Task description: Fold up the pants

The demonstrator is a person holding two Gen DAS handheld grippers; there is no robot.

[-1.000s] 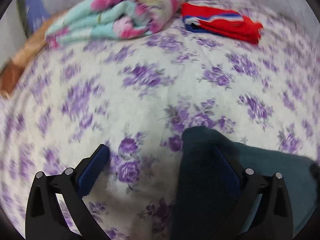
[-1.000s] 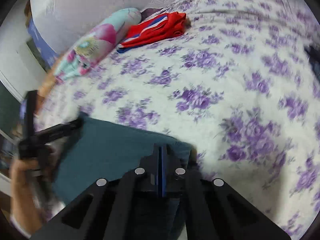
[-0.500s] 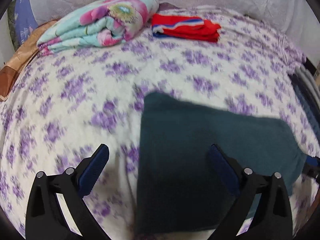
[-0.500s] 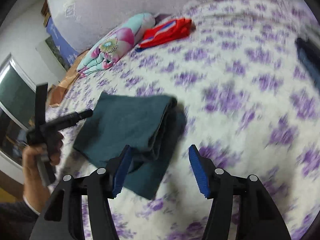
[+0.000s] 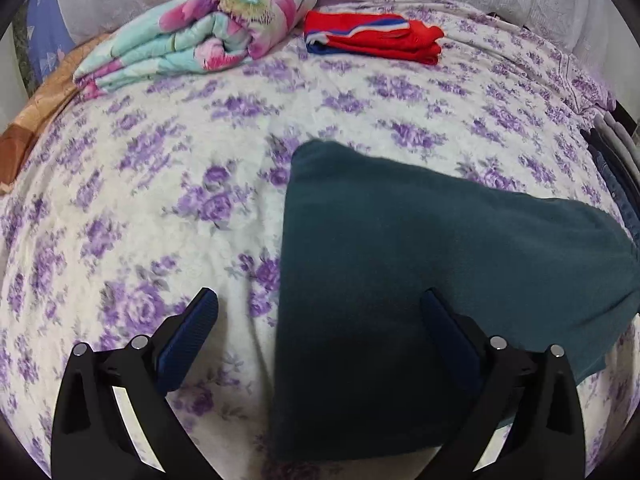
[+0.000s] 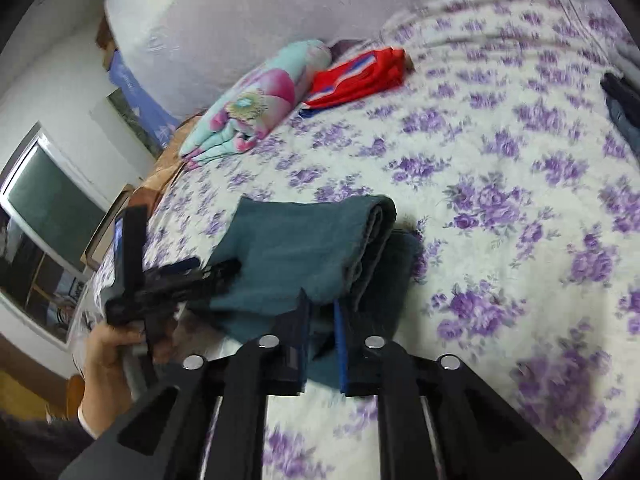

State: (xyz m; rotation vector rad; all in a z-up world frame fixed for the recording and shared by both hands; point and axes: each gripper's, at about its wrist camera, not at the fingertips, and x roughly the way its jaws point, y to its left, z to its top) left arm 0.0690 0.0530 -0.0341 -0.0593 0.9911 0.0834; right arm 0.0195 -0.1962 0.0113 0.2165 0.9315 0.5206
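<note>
Though motion blur smears the near edge, R gripper (image 6: 322, 320) looks nearly closed on the folded dark-teal fabric pants (image 6: 296, 248) on the purple-floral white bedsheet (image 6: 500, 184); L gripper (image 5: 320, 320) gapes wide, holding nothing. Far back: red folded garment (image 5: 372, 36).

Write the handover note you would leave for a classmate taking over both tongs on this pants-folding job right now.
Left tongs: open, holding nothing, poised over the near left part of the folded teal pants.
Right tongs: nearly shut, pinching the pants' near edge.
Pants lie on the floral bedspread, doubled into a thick stack.
Done: main folds.
Left: probably release the right tongs, square up the loose under-layer, perhaps set the pants beside the folded red garment.
</note>
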